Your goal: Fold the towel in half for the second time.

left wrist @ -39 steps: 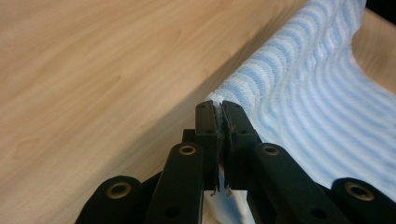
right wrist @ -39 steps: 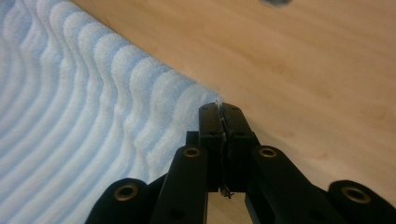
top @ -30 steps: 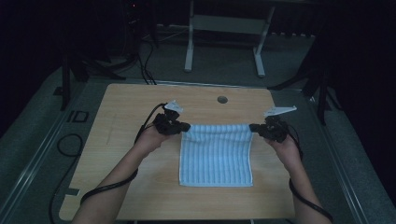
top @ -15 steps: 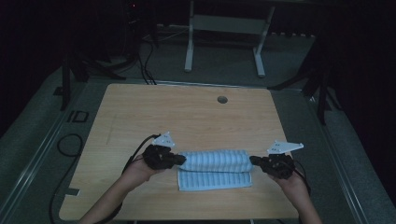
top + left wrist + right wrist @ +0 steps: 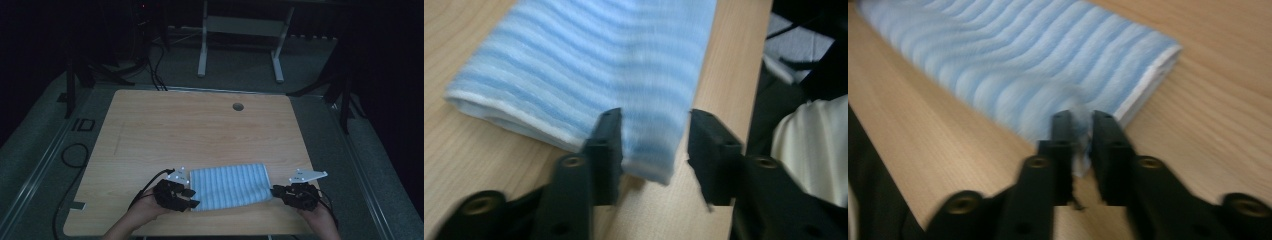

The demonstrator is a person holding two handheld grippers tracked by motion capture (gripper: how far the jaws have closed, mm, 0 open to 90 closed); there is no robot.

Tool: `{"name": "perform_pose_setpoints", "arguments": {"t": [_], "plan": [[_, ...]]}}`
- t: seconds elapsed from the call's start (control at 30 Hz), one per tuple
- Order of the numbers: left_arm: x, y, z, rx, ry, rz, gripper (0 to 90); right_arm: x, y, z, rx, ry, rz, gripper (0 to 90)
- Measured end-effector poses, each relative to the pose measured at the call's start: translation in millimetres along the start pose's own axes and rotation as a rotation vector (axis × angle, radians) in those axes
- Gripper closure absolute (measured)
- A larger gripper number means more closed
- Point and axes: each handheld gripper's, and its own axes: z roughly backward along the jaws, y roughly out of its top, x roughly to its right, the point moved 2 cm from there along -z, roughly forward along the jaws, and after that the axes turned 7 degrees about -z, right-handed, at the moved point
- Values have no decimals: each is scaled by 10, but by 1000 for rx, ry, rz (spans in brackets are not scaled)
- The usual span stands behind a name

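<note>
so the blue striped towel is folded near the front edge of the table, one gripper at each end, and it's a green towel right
Not green. The towel is light blue with stripes, as the high view shows. The rest holds: it lies folded near the front edge of the table, with the left gripper and right gripper at its ends.

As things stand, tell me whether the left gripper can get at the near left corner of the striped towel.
Probably yes. The left gripper already has the folded striped towel corner between its jaws, which have just been opening; nothing on the table blocks it.
</note>
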Motion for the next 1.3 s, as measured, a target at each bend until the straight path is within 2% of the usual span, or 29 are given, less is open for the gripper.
{"name": "perform_pose_setpoints", "arguments": {"t": [0.03,0.07,0.1,0.17,0.27,0.3,0.33,0.37,0.47,0.5,0.53,0.63,0.67,0.7,0.8,0.83,0.93,0.97,1.0,1.03,1.1,1.13,1.17,1.2,1.3], "plan": [[-9,26,37,18,6,4,510,8,27,31,19,-9,-4,680],[-9,26,37,18,6,4,473,8,27,31,19,-9,-4,680],[-31,79,70,43,23,2,472,20,114,88,54,-9,-18,647],[-53,123,26,47,21,9,434,-7,206,103,85,-11,-4,627],[-76,152,-131,35,16,7,402,-89,293,-24,84,6,22,585],[-76,152,-131,35,16,7,393,-89,293,-24,84,6,22,585],[-103,156,-238,9,29,3,393,-123,312,-167,57,13,50,556],[-121,155,-283,3,36,-4,393,-123,316,-239,49,12,57,556],[-209,129,-386,-24,52,7,393,-73,326,-435,14,17,61,539],[-209,129,-386,-24,52,7,394,-73,326,-435,14,17,61,539],[-272,97,-428,-46,59,13,394,-23,325,-539,-6,17,68,529],[-365,55,-464,-64,78,31,409,53,326,-666,-43,-31,79,529],[-365,55,-464,-64,78,31,417,53,326,-666,-43,-31,79,529],[-411,48,-469,-63,85,34,420,102,328,-751,-73,-50,74,527],[-473,64,-471,-77,119,25,435,122,364,-821,-75,-51,59,526],[-473,64,-471,-77,119,25,436,122,364,-821,-75,-51,59,526],[-610,96,-476,-94,112,20,440,132,426,-875,-83,-62,65,524],[-610,96,-476,-94,112,20,440,132,426,-875,-83,-62,65,524],[-647,108,-477,-97,123,15,440,147,456,-898,-83,-63,54,523],[-719,118,-479,-98,115,12,440,162,489,-936,-78,-62,46,523],[-758,121,-474,-94,116,16,441,169,502,-948,-77,-63,47,523],[-828,119,-462,-88,110,25,441,179,521,-962,-77,-61,40,523],[-828,119,-462,-88,110,25,441,179,521,-962,-77,-61,40,523],[-887,115,-452,-75,116,42,449,210,577,-1011,-73,-54,29,522],[-980,109,-426,-72,128,56,455,226,640,-1064,-74,-50,23,520]]}}
